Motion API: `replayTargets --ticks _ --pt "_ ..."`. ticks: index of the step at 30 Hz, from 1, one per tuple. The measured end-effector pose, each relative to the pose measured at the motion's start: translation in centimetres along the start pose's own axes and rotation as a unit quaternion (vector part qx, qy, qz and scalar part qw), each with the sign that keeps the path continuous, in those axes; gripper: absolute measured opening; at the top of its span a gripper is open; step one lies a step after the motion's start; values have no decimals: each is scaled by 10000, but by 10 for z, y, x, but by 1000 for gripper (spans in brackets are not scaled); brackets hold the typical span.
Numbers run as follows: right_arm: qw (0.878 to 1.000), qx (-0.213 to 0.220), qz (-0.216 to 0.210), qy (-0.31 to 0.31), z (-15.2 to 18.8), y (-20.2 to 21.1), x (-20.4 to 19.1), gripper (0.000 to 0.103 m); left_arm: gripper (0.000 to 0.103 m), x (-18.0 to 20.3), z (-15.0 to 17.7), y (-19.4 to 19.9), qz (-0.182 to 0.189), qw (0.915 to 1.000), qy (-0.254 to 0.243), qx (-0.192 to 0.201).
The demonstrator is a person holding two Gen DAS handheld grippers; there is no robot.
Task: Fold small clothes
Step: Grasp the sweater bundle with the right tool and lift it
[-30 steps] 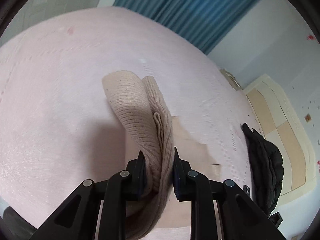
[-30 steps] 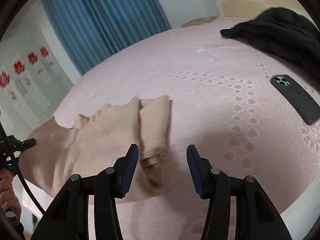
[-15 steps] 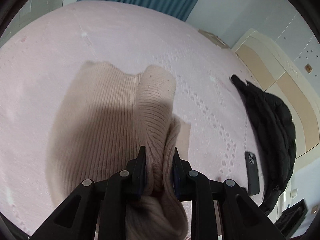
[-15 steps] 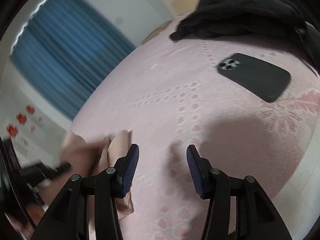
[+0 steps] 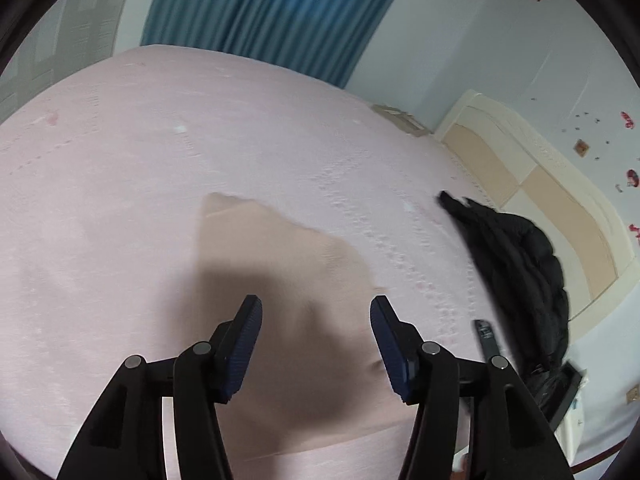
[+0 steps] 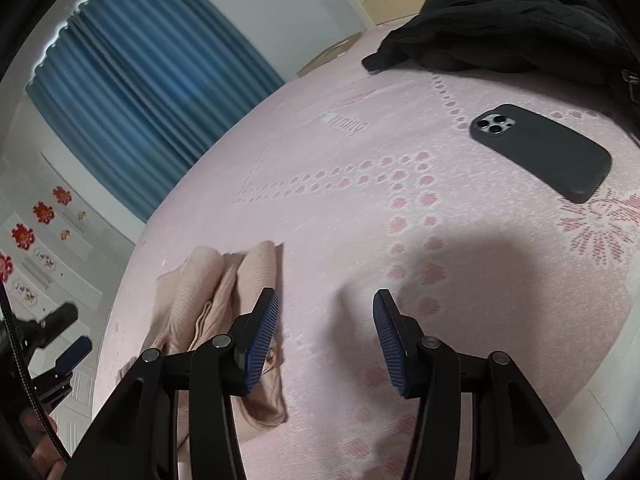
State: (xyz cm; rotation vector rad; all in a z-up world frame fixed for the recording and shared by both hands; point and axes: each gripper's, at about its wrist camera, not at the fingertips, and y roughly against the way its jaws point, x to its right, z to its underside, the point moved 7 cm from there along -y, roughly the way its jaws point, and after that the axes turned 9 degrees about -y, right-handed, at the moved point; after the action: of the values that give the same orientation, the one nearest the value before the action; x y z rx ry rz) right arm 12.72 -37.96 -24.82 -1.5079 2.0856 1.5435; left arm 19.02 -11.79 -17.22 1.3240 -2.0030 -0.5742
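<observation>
A beige ribbed knit garment (image 5: 288,280) lies on the pink bedspread (image 5: 160,152). In the left wrist view it spreads flat below my left gripper (image 5: 316,320), which is open, empty and a little above it. In the right wrist view the garment (image 6: 224,292) lies bunched in folds at the left, partly behind the left finger (image 6: 260,336). My right gripper (image 6: 326,320) is open and empty over bare bedspread (image 6: 400,220), just right of the garment. The left gripper (image 6: 60,340) shows at the far left edge.
A black phone (image 6: 540,152) lies on the bed at the right, also in the left wrist view (image 5: 488,336). A black jacket (image 6: 500,20) lies beyond it, near the headboard (image 5: 520,184). Blue curtains (image 5: 260,12) hang behind the bed.
My left gripper has opened and let go of the garment, which now lies flat on the bed. My right gripper stayed open and swung back toward the garment's right edge.
</observation>
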Motion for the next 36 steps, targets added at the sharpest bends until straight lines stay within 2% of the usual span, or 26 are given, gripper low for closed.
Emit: replayTargets --ticks 5,9,13,18,21,28,29,33,35,36 --pt "9998 -74 -74 148 14 3 -10 50 54 -57 30 0 -367 9987 210 -283" --pt "9993 -134 40 352 27 2 -19 50 54 -90 59 0 -659 9965 68 -517" --pt "9984 -109 114 540 38 2 -28 50 54 -103 85 3 -669 9965 -121 -486" --pt "9978 120 63 651 36 22 -37 50 54 -116 109 10 -609 9966 -462 -310" --pt "9971 220 -17 727 30 37 -42 50 54 -128 108 7 -573 9975 -224 -357" --pt "9898 -521 -922 951 35 27 -96 56 54 -142 100 0 -304 9988 228 -305" --pt "9880 -613 -973 1036 37 22 -105 56 54 -143 100 -1 -247 9988 299 -313" --pt "9800 -938 -706 1607 51 -11 -134 56 54 -155 97 -1 -203 9978 576 -261" --pt "9725 -1296 -352 1901 64 -35 -136 46 54 -163 96 -2 -185 9968 742 -244" --pt "9691 -1388 -147 2035 70 -45 -135 18 54 -167 96 -2 -180 9961 834 -245"
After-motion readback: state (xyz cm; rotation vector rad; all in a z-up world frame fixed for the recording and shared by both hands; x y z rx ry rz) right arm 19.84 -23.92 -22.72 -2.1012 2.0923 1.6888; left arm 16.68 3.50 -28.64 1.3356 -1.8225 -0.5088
